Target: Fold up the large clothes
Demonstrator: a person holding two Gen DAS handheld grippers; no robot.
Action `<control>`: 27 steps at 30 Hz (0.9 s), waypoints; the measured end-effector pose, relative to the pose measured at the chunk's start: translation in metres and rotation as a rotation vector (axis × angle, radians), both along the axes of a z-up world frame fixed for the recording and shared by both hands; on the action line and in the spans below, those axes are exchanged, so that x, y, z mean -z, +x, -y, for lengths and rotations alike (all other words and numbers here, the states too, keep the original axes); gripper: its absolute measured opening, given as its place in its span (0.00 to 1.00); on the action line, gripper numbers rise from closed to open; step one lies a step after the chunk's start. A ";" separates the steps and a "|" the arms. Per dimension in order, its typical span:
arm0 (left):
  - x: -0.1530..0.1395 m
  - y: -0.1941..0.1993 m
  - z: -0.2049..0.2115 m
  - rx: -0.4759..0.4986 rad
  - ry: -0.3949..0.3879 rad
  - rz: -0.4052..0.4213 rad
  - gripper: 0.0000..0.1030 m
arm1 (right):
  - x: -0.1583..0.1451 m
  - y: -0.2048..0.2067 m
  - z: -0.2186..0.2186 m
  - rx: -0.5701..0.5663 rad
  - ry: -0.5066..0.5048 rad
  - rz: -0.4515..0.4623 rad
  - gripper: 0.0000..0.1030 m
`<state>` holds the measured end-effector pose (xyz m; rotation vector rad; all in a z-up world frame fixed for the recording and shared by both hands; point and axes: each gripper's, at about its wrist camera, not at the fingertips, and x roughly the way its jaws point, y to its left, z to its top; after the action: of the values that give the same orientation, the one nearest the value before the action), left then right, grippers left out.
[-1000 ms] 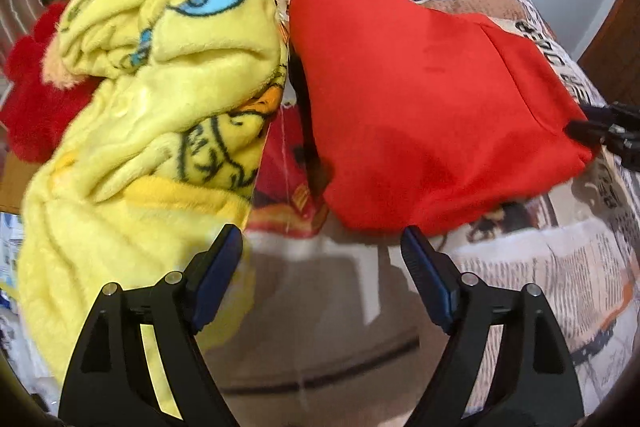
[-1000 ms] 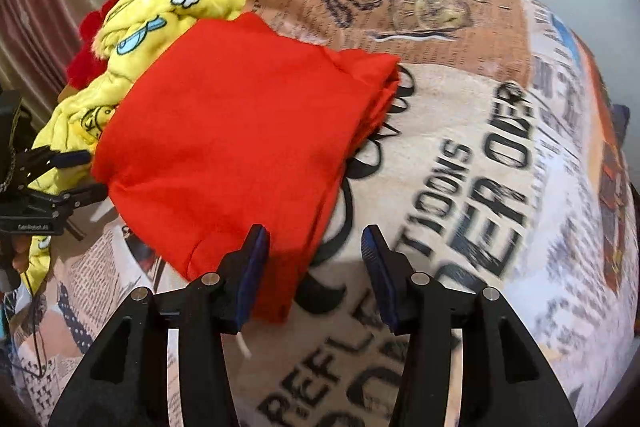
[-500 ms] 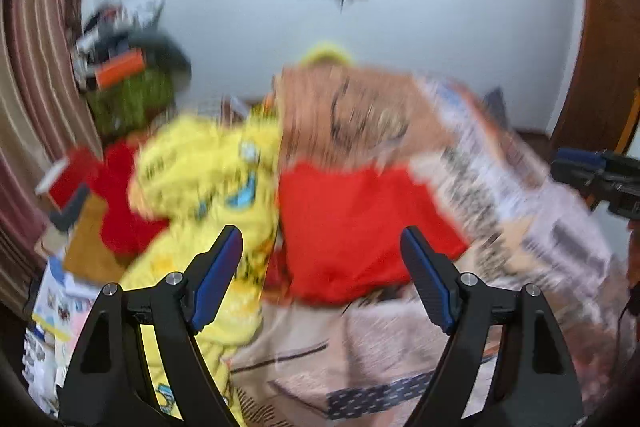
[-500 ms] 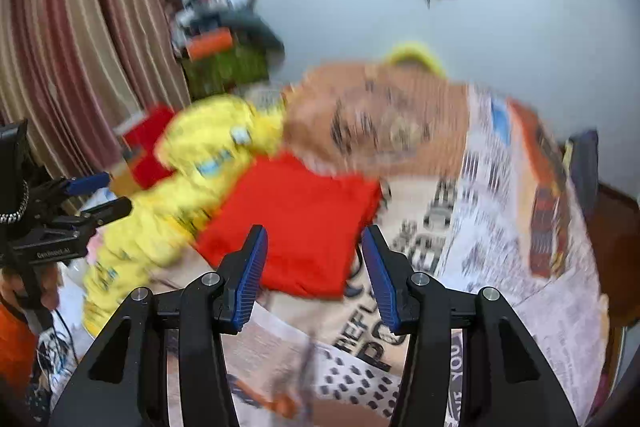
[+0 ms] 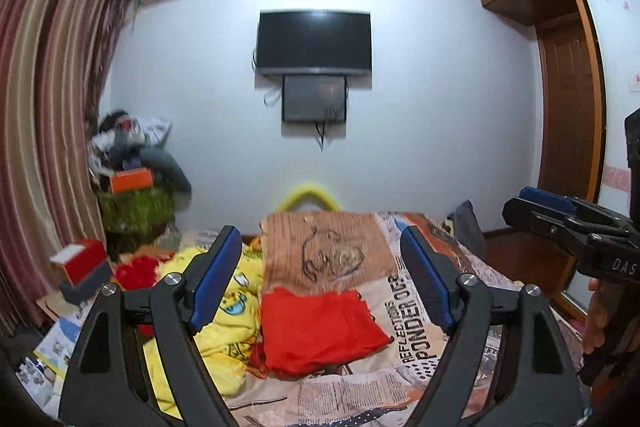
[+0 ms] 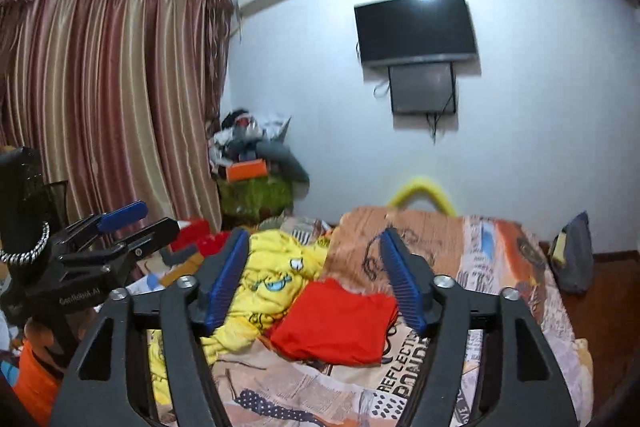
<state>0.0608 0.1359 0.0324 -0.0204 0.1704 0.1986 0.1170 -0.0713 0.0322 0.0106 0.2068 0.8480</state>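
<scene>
The red garment [image 5: 320, 327] lies folded on the bed, touching the yellow blanket [image 5: 224, 323].

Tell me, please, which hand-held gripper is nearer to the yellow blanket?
Left. The left hand-held gripper is on the yellow blanket's side of the bed; the right hand-held gripper is farther over, past the red garment. Neither touches it.

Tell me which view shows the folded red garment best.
Left wrist view: the red garment lies nearly centred between the fingers, its whole top showing. In the right wrist view it is skewed, with a finger covering its right edge.
</scene>
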 end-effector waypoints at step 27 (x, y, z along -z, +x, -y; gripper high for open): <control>0.009 -0.033 0.013 -0.027 -0.030 0.012 0.99 | 0.015 -0.016 0.005 0.123 -0.016 -0.017 1.00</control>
<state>0.0278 0.1233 0.0234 -0.0537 0.1617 0.2229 0.1008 -0.0767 0.0175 0.0154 0.2262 0.7239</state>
